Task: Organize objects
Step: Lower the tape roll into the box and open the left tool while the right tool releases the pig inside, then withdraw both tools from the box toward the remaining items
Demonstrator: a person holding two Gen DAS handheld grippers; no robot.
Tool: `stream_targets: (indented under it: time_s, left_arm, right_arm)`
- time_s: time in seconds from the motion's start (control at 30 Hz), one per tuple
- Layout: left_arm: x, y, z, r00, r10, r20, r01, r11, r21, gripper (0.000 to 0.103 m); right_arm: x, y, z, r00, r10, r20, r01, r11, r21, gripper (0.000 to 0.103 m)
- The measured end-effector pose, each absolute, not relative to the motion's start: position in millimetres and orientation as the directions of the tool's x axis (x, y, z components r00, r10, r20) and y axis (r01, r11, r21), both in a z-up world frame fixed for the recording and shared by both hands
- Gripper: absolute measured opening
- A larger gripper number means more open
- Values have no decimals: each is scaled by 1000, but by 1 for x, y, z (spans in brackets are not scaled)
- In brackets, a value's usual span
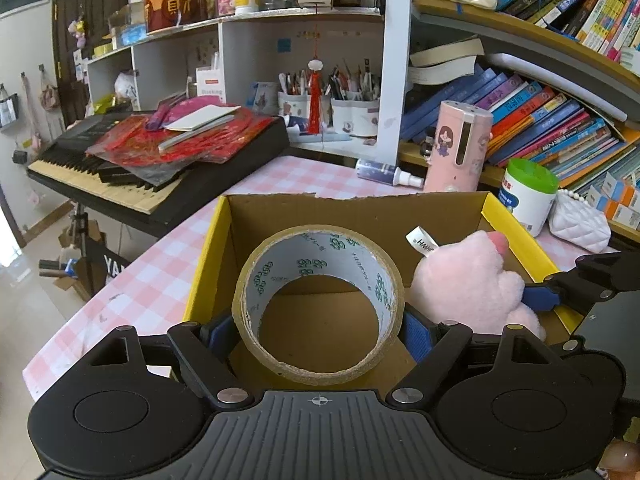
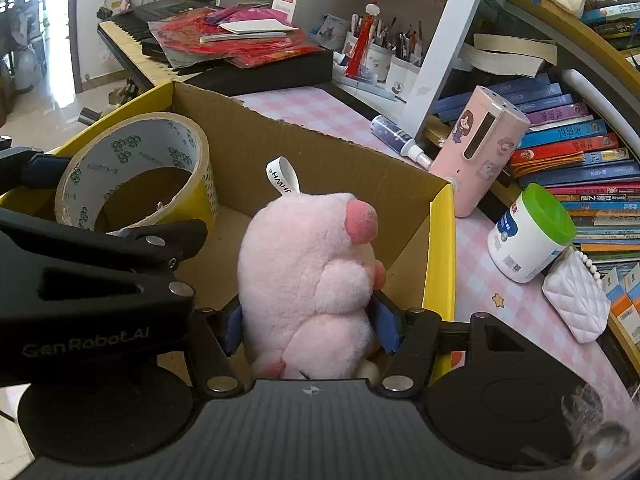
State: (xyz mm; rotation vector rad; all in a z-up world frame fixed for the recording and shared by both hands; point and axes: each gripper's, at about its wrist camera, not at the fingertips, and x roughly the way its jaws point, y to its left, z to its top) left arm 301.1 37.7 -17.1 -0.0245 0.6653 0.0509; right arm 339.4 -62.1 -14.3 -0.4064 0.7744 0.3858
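Cardboard box [image 1: 400, 216], open-topped with yellow outer walls, sits on the pink checked tablecloth [image 1: 160, 272]; both my loads hang over its inside. My left gripper [image 1: 320, 328] is closed across the tape roll [image 1: 318, 304], blue pads [image 1: 416, 336] pressing its outer sides, ring held on edge. My right gripper [image 2: 308, 324] is clamped around the plush pig [image 2: 308, 276] at its lower body. Judgement: lower each until it meets the box floor before letting go, tape laid flat rather than on edge (a rigid hoop will likely roll). Tape: smooth tan film over a printed paper core, stiff. Pig: soft pink pile, rounded, compressible, so it should settle wherever released; keep it apart from the tape.
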Motion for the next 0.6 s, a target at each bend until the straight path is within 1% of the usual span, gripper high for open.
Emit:
stream_targets:
  time_s: [0.1,0.17,0.23,0.27,0.4,0.5,0.6]
  left_arm:
    - [299,38,-17,792,47,-609,-64,998,-6,84]
    - [296,40,-16,793,48,-608,-80,996,-26,84]
    - [291,43,-13,801,51,-596,-96,994,-45,87]
    - [287,43,-10,812,55,-581,-99,994,-43,90]
    - [274,39,5,838,40,-544,-66,997,-29,91]
    - [260,38,18,862,39,-506,-60,998,-25,96]
    - [244,38,30,878,43,-477,-69,997,-36,98]
  right_arm:
    - [340,-63,-13,634,217,-742,-505,843,-185,66]
    - [338,-65,-11,626,251,-738,-521,839,-157,73]
    - [334,-65,-8,650,261,-713,-520,838,-167,93]
    - [330,-65,-6,664,268,-698,-518,838,-172,94]
    - [317,-61,3,680,290,-673,-526,832,-174,95]
    - [303,-59,12,706,295,-644,-516,837,-183,95]
    - [288,-63,23,735,288,-613,-489,852,-185,94]
